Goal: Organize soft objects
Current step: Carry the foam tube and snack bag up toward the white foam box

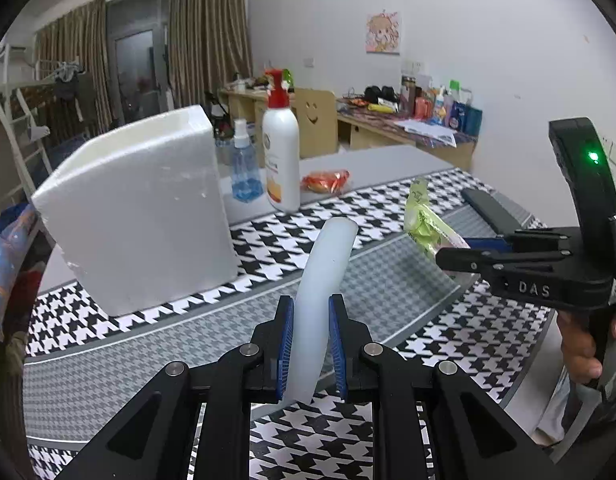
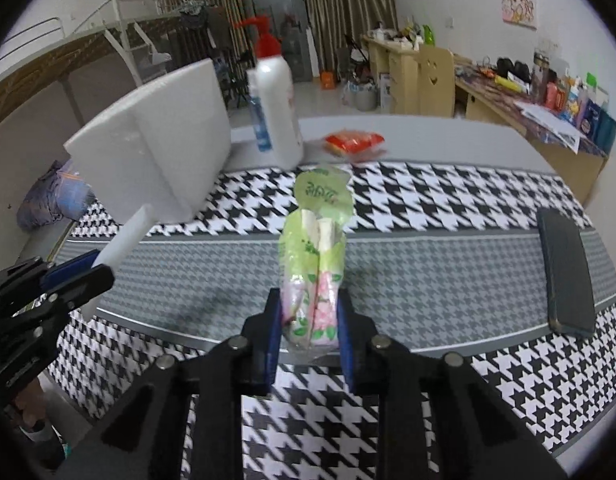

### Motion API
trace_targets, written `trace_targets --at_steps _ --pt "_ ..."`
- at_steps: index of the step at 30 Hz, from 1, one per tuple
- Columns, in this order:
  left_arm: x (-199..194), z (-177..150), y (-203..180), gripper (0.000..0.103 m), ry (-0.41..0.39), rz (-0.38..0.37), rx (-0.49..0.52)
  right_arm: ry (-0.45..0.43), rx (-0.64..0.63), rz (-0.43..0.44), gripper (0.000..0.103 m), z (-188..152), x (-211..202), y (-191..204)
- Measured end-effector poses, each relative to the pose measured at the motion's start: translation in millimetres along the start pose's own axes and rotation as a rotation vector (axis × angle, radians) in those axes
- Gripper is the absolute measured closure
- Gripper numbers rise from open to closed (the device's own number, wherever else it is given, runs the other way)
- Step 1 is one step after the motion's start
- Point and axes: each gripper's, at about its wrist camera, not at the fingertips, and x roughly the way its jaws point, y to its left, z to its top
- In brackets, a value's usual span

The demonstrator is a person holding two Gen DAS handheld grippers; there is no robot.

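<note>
- Left gripper (image 1: 311, 344): fingers closed on a white foam tube (image 1: 323, 280), gripped near its lower end, the curved upper length standing free above the houndstooth mat (image 1: 268, 240)
- Right gripper (image 2: 309, 328): pads pressed on both sides of a green tissue pack (image 2: 315, 256), held by its floral lower end, the pack's top leaning away toward the far edge of the mat
- Step in hand, judged: both soft items are clear of the mat and appear bound for the white foam box (image 1: 140, 208) (its opening seems to face away from both cameras, so its contents cannot be told)
- Handling note: keep each grip light but steady, since both items squash easily; bring the tube round to the box's open side end first, so the curved length does not catch the wall
- Other containers: white pump bottle (image 1: 282, 148) and blue spray bottle (image 1: 244, 172), both upright behind the box, the spray bottle holding blue liquid
- Loose items: red snack packet (image 1: 325, 181) on the bare table beyond the mat; dark phone (image 2: 565, 272) flat on the mat at right, apart from both grippers
</note>
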Motion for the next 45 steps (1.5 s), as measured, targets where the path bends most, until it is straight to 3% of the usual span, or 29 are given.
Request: trace_targets --at_steps 17,45 --pt "-36.3 22.3 13.6 0.084 -0.111 0.074 -0.032 -0.116 -0.078 0.049 0.073 23.0 -29.0 33.0" --pt "-62.1 53.0 40.0 0.084 -0.203 0.154 -0.068 -0.229 -0.163 0.07 0.073 62.3 -48.7 70.3"
